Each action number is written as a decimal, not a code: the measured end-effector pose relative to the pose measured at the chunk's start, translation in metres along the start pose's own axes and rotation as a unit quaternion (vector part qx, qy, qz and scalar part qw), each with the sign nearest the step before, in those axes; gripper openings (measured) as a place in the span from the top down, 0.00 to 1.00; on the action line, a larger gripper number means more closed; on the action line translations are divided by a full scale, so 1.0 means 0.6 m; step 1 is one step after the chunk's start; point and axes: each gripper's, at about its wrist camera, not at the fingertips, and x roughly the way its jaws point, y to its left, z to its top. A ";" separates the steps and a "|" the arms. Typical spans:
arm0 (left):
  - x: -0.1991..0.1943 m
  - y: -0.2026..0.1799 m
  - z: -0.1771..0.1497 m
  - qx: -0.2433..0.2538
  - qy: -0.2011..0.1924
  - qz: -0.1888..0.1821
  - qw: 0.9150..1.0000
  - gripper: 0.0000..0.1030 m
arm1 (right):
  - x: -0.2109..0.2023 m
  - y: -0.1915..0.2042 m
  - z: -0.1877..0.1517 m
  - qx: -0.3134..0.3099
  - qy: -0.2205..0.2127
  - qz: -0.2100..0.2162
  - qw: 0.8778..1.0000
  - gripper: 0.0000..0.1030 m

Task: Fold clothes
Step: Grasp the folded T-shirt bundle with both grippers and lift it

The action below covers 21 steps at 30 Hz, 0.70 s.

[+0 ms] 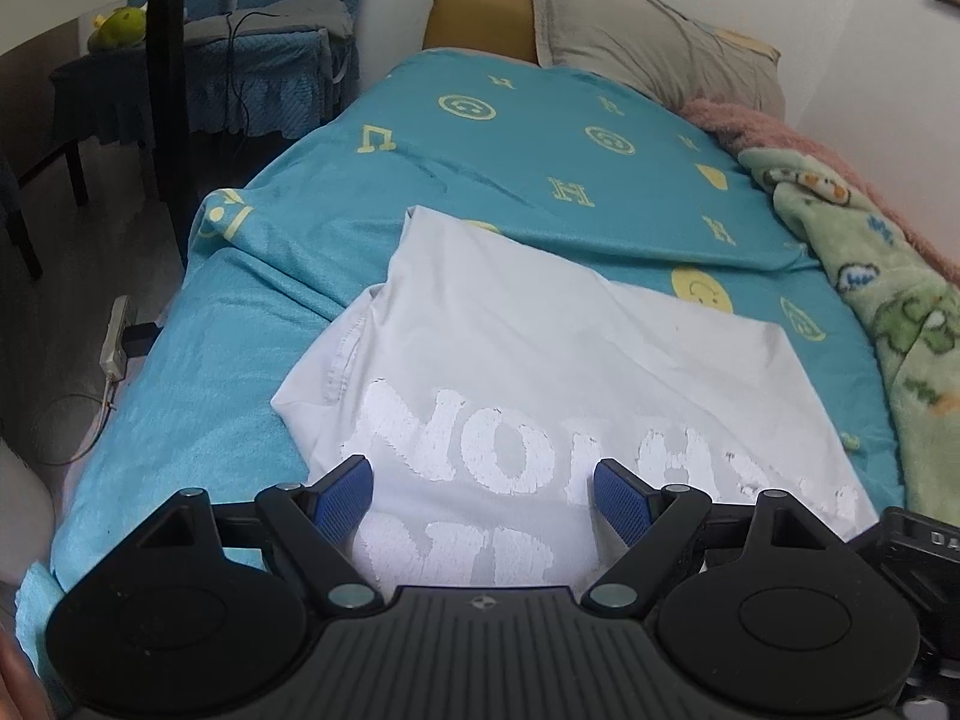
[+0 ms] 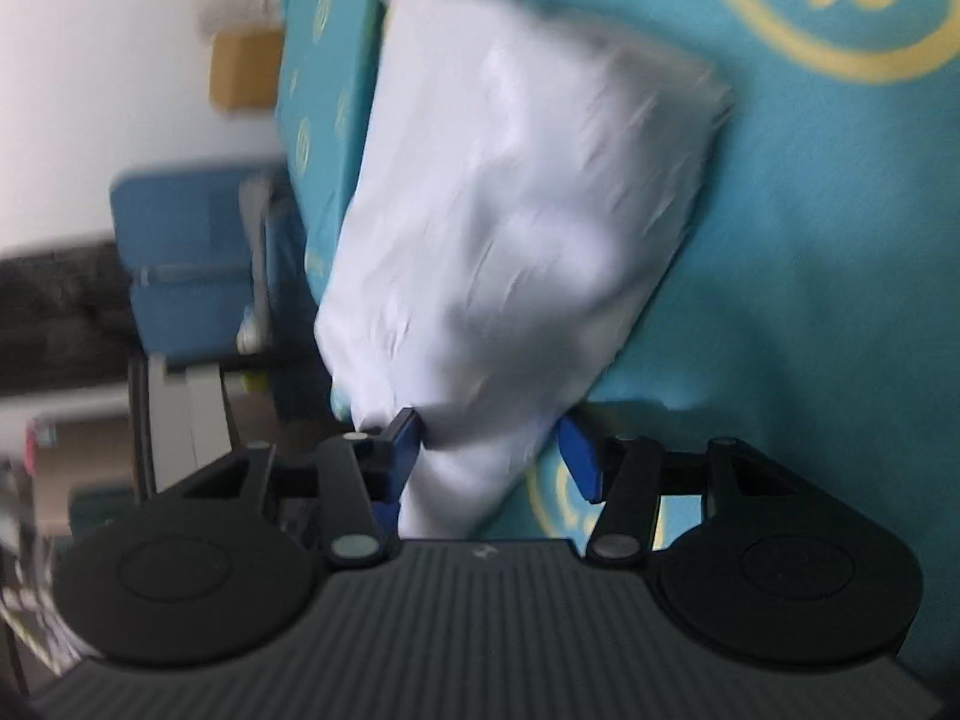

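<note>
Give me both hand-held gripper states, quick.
Left hand-held gripper: open, over the white shirt, holding nothing.
Right hand-held gripper: part open, white shirt between its fingers; grip unclear through blur.

Home bedroom: bed (image 1: 252,360) with teal smiley-print blanket (image 1: 540,150), grey pillow (image 1: 648,42) against mustard headboard (image 1: 480,12), green cartoon fleece blanket (image 1: 888,300) by the wall, chairs with blue quilted covers (image 1: 264,78), power strip (image 1: 115,336) on the floor.

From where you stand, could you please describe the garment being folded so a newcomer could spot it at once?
Start at the bed with the teal smiley-print cover. On its near half lies a white T-shirt, already partly folded. It is the only plain white cloth there, with big worn white lettering, unlike the green cartoon blanket along the wall side.
</note>
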 end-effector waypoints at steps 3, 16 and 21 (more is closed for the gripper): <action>-0.038 0.021 0.006 -0.046 -0.021 -0.036 0.998 0.22 | -0.020 -0.013 0.003 0.027 -0.033 0.005 0.999 0.47; 0.009 0.004 -0.055 -0.169 0.160 -0.267 0.935 0.15 | -0.088 -0.007 0.002 -0.024 -0.132 -0.020 0.991 0.83; 0.074 0.017 -0.057 -0.251 0.172 -0.273 0.913 0.15 | -0.101 0.015 0.006 -0.046 -0.145 0.017 0.988 0.85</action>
